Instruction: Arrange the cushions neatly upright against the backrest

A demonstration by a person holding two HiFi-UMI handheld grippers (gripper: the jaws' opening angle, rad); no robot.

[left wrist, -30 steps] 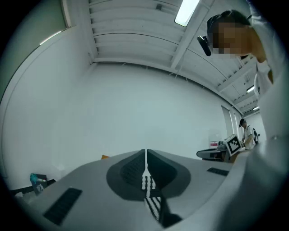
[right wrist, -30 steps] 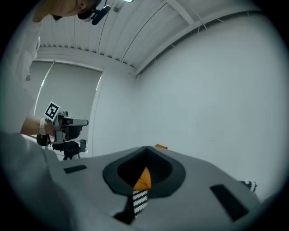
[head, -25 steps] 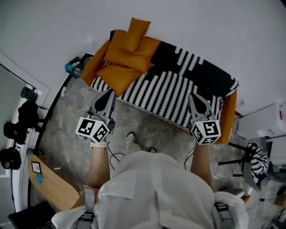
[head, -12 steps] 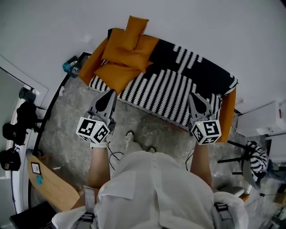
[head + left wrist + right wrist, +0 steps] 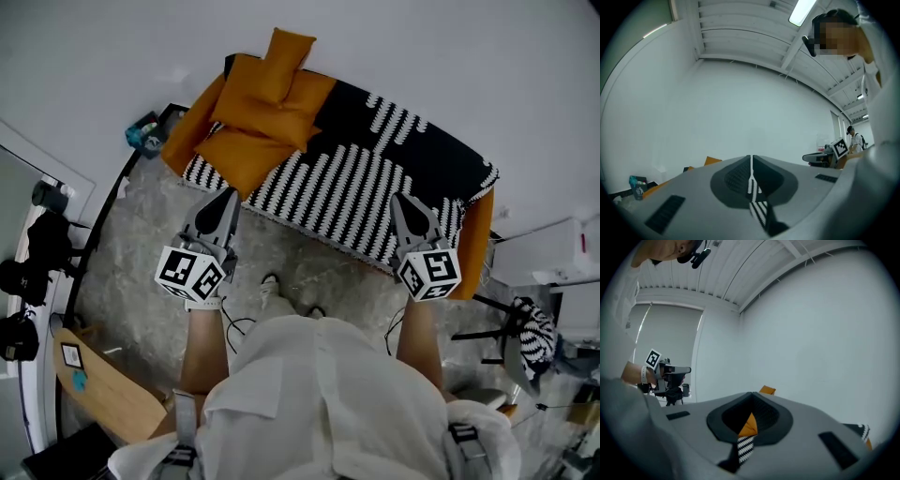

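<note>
Orange cushions lie heaped flat at the sofa's left end. We hold the left gripper and right gripper before the sofa's front edge, fingers pressed together and empty, ready to approach.

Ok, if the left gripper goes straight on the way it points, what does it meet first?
Likely the flat orange cushion on the sofa, right ahead of the left gripper; height is unclear, so it might pass above.
</note>
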